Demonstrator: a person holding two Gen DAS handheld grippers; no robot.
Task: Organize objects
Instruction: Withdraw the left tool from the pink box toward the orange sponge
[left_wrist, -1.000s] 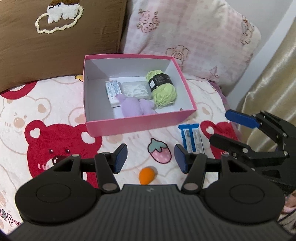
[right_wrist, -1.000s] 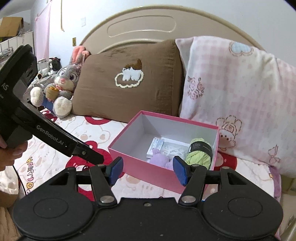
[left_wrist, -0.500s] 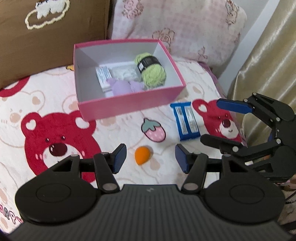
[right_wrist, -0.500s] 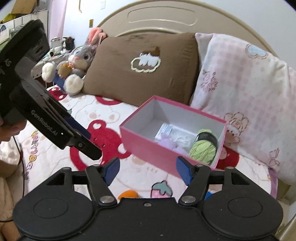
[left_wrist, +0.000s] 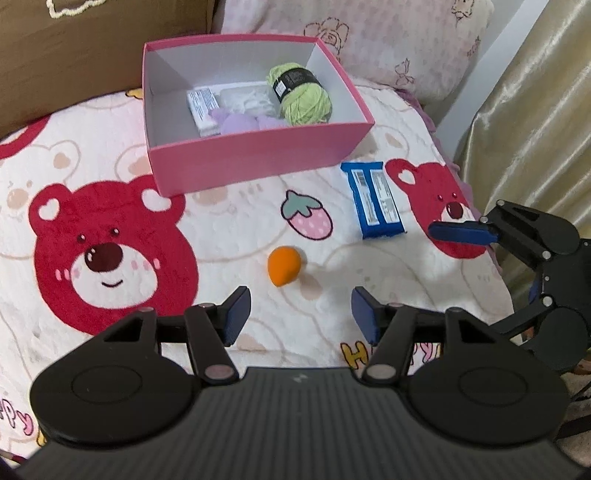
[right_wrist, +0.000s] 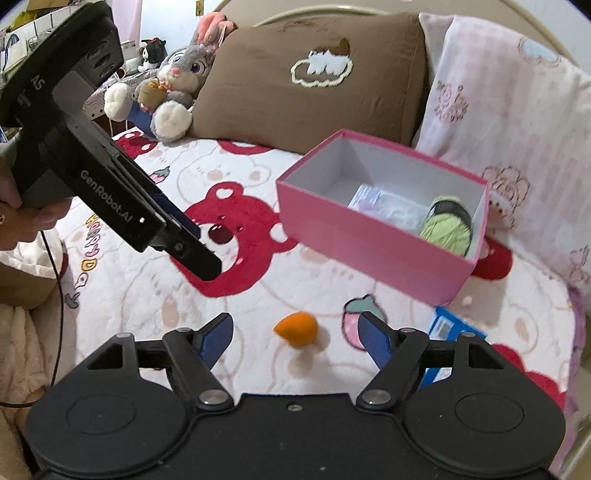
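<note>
Left hand-held gripper (left_wrist: 297, 314) had dropped lower over the bed than a second earlier, jaws part-way apart and opening, nothing between them. The orange sponge (left_wrist: 283, 270) lay on the blanket (left_wrist: 110, 314) just ahead of its fingertips, slightly toward the left finger; a second earlier it sat small and low between the fingers, so the approach had closed in on it.

Right hand-held gripper (right_wrist: 295, 332) also came down and tilted: its view, earlier filled with the pillows and box, now took in the blanket and the same sponge (right_wrist: 296, 328) ahead between its fingers. Jaws medium-wide and opening, empty. Blue packet (right_wrist: 448, 326) lay just beyond its right finger, partly hidden; in the left view the packet (left_wrist: 375, 199) sat ahead and to the right, between the pink box (left_wrist: 255, 162) and the right gripper's blue finger.

Box was farther ahead of both, holding green yarn (left_wrist: 299, 94), a purple soft item and white packets. Sponge and blue packet remained outside.

Judgement: both grippers were lining up picks; likely left for the sponge, right for the packet, though both faced the sponge.
</note>
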